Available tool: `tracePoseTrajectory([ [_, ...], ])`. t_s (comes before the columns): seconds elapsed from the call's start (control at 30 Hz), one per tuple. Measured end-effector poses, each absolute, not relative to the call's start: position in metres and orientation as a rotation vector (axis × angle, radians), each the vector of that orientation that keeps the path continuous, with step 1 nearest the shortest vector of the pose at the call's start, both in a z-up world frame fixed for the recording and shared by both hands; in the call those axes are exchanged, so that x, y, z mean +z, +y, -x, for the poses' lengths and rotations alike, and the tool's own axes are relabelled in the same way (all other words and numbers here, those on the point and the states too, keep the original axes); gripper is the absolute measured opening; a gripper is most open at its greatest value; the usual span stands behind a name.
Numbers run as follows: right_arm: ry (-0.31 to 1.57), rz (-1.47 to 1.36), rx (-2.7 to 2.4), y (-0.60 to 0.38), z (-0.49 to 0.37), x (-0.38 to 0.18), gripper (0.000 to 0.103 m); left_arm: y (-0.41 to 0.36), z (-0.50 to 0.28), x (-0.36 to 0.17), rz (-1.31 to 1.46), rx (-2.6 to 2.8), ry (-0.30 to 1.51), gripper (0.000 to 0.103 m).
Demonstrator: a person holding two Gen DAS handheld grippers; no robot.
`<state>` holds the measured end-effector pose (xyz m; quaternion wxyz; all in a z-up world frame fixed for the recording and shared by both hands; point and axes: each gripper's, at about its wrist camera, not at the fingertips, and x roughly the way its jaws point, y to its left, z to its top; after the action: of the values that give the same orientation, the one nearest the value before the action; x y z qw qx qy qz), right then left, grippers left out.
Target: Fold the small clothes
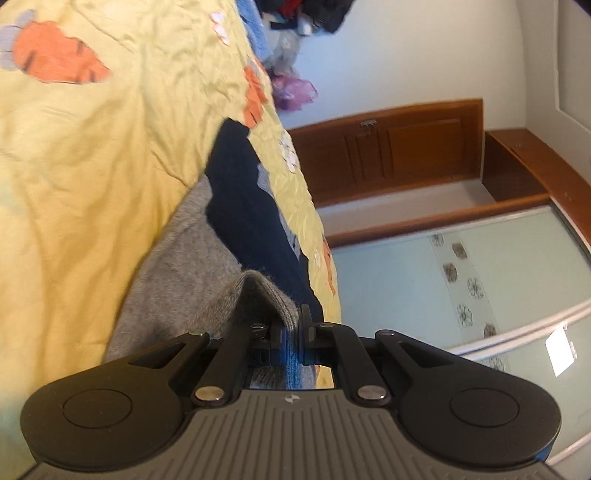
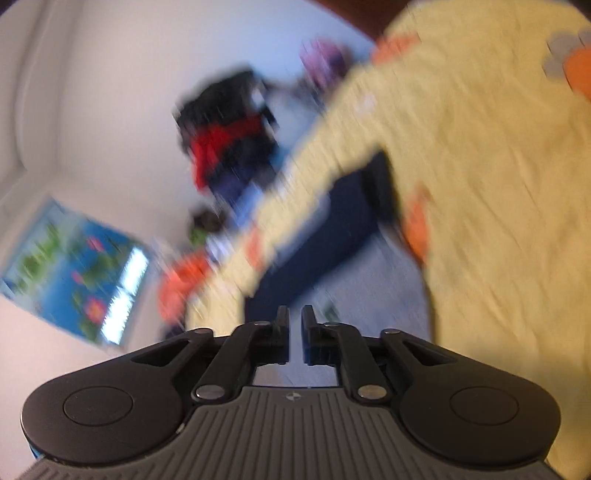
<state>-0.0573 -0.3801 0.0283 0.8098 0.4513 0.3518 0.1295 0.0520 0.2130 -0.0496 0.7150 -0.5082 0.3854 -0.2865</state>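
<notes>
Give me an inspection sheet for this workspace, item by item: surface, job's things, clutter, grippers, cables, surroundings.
Surface: yellow bedspread with orange carrot prints, wrinkled.
Job's things: grey knit garment lying on the bedspread, one folded edge lifted; dark navy garment beside it.
Clutter: pile of mixed clothes at the far end of the bed, black, red, blue and purple pieces.
Grippers: left gripper shut on the grey knit's edge; right gripper holds nothing, jaws a narrow gap apart, view blurred.
Cables: nothing seen.
Surroundings: wooden door, sliding wardrobe panel with flower pattern, blue flower picture on a white wall.
</notes>
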Motion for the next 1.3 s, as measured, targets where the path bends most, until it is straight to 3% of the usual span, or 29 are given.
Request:
tracePoseTrajectory([
  [0.07, 0.824, -1.004, 0.268, -0.376, 0.071, 0.008, 0.022, 0.214, -0.049, -0.056, 1.125, -0.627, 0.869, 0.005],
  [0.1, 0.86, -1.013, 0.263, -0.373, 0.075, 0.0, 0.038, 0.215, -0.047, -0.058, 1.118, -0.631, 0.869, 0.005],
  [0.13, 0.862, -0.932, 0.263, -0.365, 0.079, 0.001, 0.061, 0.217, -0.045, -0.06, 1.11, -0.626, 0.871, 0.005],
  [0.2, 0.793, -0.614, 0.241, -0.342, 0.085, 0.017, 0.086, 0.222, -0.037, -0.064, 1.094, -0.618, 0.88, 0.005],
  [0.23, 0.774, -0.48, 0.272, -0.329, 0.084, 0.023, 0.089, 0.225, -0.034, -0.066, 1.092, -0.617, 0.881, 0.005],
  [0.43, 0.768, -0.017, 0.499, -0.28, 0.04, 0.029, 0.088, 0.24, -0.024, -0.074, 1.09, -0.582, 0.9, 0.005],
  [0.57, 0.823, 0.036, 0.62, -0.266, 0.01, 0.013, 0.083, 0.243, -0.02, -0.081, 1.082, -0.563, 0.915, 0.005],
  [0.6, 0.842, 0.051, 0.62, -0.262, 0.004, 0.008, 0.075, 0.243, -0.019, -0.083, 1.086, -0.558, 0.922, 0.005],
  [0.63, 0.857, 0.063, 0.614, -0.259, 0.002, 0.003, 0.055, 0.244, -0.017, -0.086, 1.092, -0.547, 0.927, 0.006],
  [0.67, 0.84, 0.071, 0.598, -0.258, 0.003, 0.001, 0.043, 0.244, -0.016, -0.087, 1.098, -0.54, 0.932, 0.005],
  [0.7, 0.84, 0.042, 0.601, -0.258, 0.004, 0.001, 0.022, 0.245, -0.015, -0.089, 1.103, -0.538, 0.935, 0.005],
  [0.73, 0.84, -0.001, 0.613, -0.262, 0.007, 0.0, 0.011, 0.245, -0.014, -0.089, 1.106, -0.534, 0.936, 0.005],
  [1.03, 0.681, -0.051, 0.511, -0.256, 0.06, 0.027, 0.01, 0.239, 0.002, -0.061, 1.104, -0.565, 0.875, 0.005],
  [1.3, 0.546, -0.151, 0.411, -0.297, 0.023, 0.074, 0.009, 0.225, -0.051, -0.024, 1.091, -0.58, 0.816, 0.005],
])
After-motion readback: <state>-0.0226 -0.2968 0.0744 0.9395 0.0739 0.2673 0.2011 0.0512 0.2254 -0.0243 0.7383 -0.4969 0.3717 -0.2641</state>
